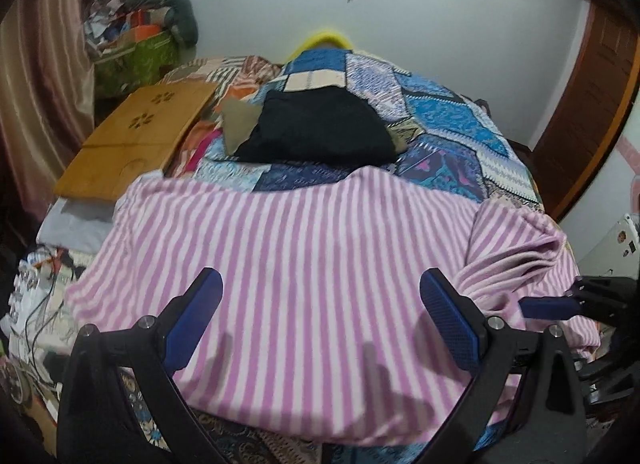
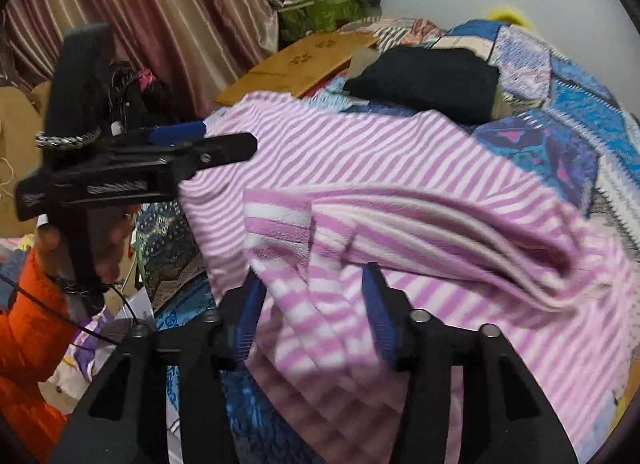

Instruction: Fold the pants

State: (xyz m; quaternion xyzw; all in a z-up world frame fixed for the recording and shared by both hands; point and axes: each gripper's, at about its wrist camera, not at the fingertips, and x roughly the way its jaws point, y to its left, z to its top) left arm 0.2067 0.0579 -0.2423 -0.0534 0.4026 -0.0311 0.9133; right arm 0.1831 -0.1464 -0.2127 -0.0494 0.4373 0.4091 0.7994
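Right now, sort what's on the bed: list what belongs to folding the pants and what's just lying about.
Part of the job:
- pink striped pants, spread over the bed
- left gripper, fingers open above the pants
- right gripper, fingers apart around a bunched fold

Lying about:
- black garment
- wooden lap tray
- patchwork quilt
- green box of clutter

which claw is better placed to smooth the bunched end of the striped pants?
Right. The right claw is open around the bunched folds of the striped pants. The left claw, also open, hovers over the flat stretch, away from them.
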